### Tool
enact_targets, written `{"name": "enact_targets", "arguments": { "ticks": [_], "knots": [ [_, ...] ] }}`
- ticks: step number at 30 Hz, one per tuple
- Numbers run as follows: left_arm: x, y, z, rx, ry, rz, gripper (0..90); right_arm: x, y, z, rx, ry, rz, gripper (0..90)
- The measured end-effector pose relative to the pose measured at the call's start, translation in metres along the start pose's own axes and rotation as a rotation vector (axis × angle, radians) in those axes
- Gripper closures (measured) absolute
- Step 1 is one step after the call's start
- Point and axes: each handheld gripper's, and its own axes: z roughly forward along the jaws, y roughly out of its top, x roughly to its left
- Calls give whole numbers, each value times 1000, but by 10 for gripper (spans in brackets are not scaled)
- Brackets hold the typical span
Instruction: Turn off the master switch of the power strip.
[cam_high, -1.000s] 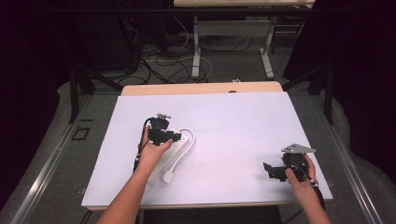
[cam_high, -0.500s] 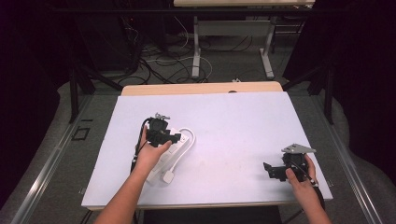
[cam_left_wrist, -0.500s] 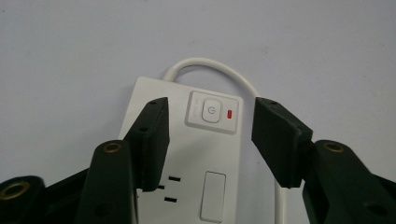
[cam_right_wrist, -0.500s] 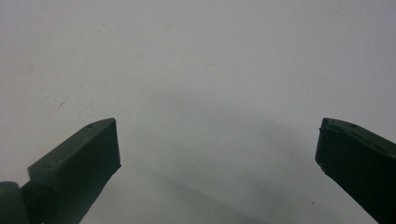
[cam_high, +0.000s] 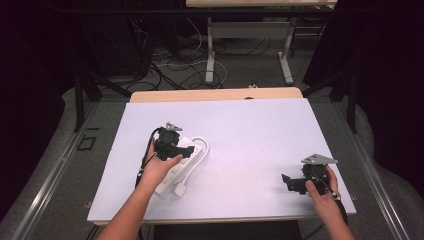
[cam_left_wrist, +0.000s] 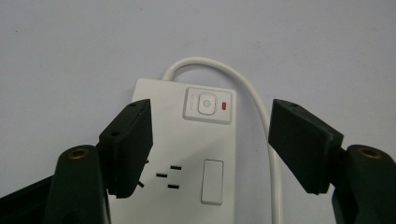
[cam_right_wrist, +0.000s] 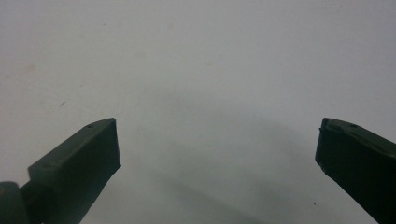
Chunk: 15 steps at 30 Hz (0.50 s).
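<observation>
- On the left half of the white table (cam_high: 250, 130), the left gripper (cam_high: 172, 145) has crept a little further along the power strip (cam_high: 182, 155) over the last second, toward its switch end; the shift is slight; the right gripper (cam_high: 300, 181) has not moved from its spot near the front right corner.
- Meaning for the job, which is not stated: judged from the poses, the left hand is lining up on the strip, either to grasp its body or to reach the switch; nothing is held yet.
- Left gripper (cam_left_wrist: 210, 144), state: jaws spread wide, straddling the strip's width; one jaw overlaps the strip's near edge, the other stands beyond the cord on the far side; whether either touches cannot be told.
- Right gripper (cam_right_wrist: 217, 154), state: jaws wide apart over bare table; nothing between them.
- Power strip (cam_left_wrist: 187, 154), look: white, flat, rectangular; lies at a slant on the table, well apart from the right gripper.
- Switch (cam_left_wrist: 208, 103): pale square button with a power mark, at the strip's far end; a small red light (cam_left_wrist: 225, 106) just beside it.
- Sockets: one set of dark slots near the left jaw; a blank white rectangular panel beside them.
- Cord (cam_left_wrist: 243, 88): white; leaves the far end, loops round and runs back along the strip's side.
- Plug (cam_high: 180, 190): white, lying on the table by the strip's near end, toward the front edge.
</observation>
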Motion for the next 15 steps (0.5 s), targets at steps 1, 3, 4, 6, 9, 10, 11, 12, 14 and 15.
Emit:
{"name": "enact_targets", "arguments": {
  "ticks": [1, 3, 4, 6, 9, 10, 11, 12, 14, 15],
  "knots": [
    [-1, 0, -1, 1, 5, -1, 303, 0, 0, 0, 2, -1, 6, 0],
    [-2, -1, -3, 1, 5, 4, 303, 1, 0, 0, 1, -2, 10, 0],
    [-2, -1, -4, 4, 7, 8, 303, 0, 0, 0, 2, -1, 7, 0],
    [-3, -1, -5, 8, 7, 6, 303, 1, 0, 0, 0, -8, 9, 0],
    [-4, -3, -7, 0, 1, 6, 303, 0, 0, 0, 0, 0, 3, 0],
    [-3, -3, -9, -2, 4, 13, 301, 1, 0, 0, 1, -7, 6, 0],
    [-3, -3, -10, -3, -4, 17, 296, 0, 0, 0, -1, -7, 2, 0],
    [-3, -3, -11, -9, -8, 16, 285, 0, 0, 0, -1, -7, 2, 0],
    [-3, -4, -14, -13, -7, 18, 275, 0, 0, 0, 1, -1, 1, 0],
    [-3, -4, -15, -16, -6, 20, 273, 1, 0, 0, 2, -2, 8, 0]
  ]
}}
